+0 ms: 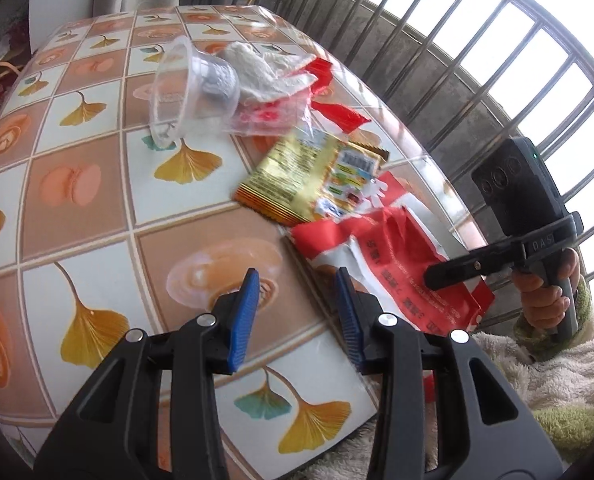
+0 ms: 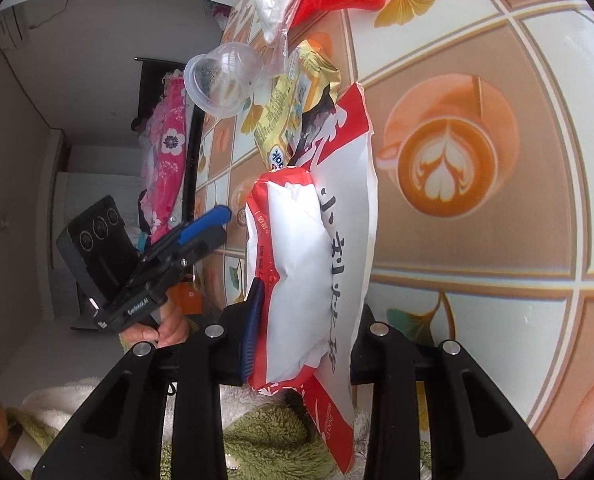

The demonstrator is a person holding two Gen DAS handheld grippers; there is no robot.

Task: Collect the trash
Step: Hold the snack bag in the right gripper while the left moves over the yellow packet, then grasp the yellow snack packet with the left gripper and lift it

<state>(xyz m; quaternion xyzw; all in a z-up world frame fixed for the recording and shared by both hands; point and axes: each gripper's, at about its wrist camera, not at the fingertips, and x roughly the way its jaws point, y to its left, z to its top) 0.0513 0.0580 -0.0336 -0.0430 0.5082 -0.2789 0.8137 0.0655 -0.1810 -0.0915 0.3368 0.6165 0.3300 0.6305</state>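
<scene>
Pinching the red-and-white wrapper [image 2: 317, 264] in the right tool [image 2: 305, 320] – lift clear of the tabletop [image 2: 497, 80], grip firm – left tool [image 1: 297, 296] half-open, empty.

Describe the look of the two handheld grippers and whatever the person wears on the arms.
Both the left gripper and the right gripper have black plastic frames with silver rivets and ribbed blue pads. Each carries a black box with three round dials and has a pistol-style handle. The sleeves are fluffy fleece, cream and green.
</scene>
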